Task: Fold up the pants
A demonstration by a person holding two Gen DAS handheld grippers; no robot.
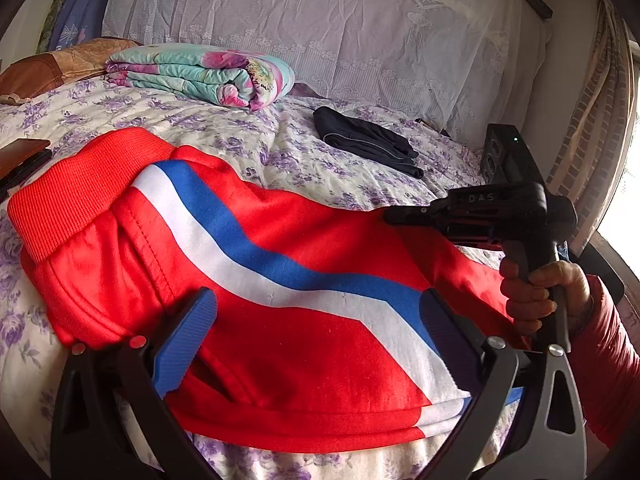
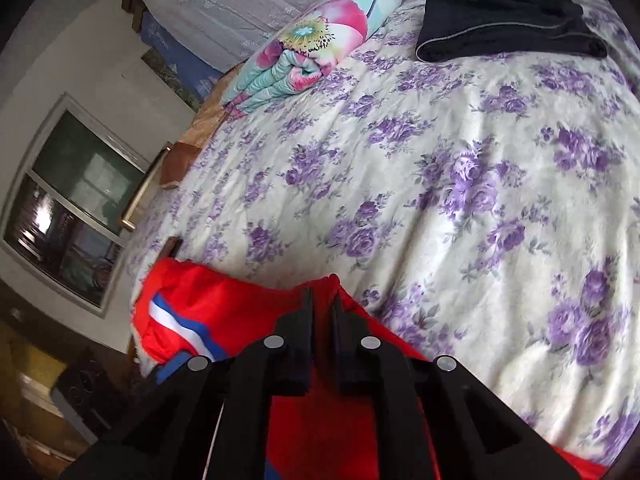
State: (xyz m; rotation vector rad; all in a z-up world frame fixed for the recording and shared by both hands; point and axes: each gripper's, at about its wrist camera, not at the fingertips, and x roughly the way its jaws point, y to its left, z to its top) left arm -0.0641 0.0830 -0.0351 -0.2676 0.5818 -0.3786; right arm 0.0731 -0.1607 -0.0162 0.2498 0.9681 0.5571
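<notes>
While the red pants (image 1: 280,280) lay spread across the floral bedspread (image 1: 248,136), their long axis ran crosswise in front of the person, with the ribbed waistband (image 1: 76,204) out at the left end and the blue-and-white stripe (image 1: 256,248) sweeping along the leg toward the right. The left tongs (image 1: 320,312) hovered just over the middle of the cloth, arms spread wide with the blue pads (image 1: 188,340) either side of the stripe and nothing between them pinched. The right tongs (image 2: 322,312) were at the far edge of the pants on the right end, drawn nearly together, and a ridge of red fabric (image 2: 332,280) seemed caught in the narrow slot between their tips; from the left view the right hand (image 1: 532,296) gripped its handle beside the garment. To my eye the right hand was the one placed for the coming fold, since it had the edge and could carry it over along the stripe toward the waistband, while the left sat ready to pin the middle. A folded dark garment (image 1: 368,144) and a rolled flowered quilt (image 1: 204,72) lay well apart, farther up the bed.
</notes>
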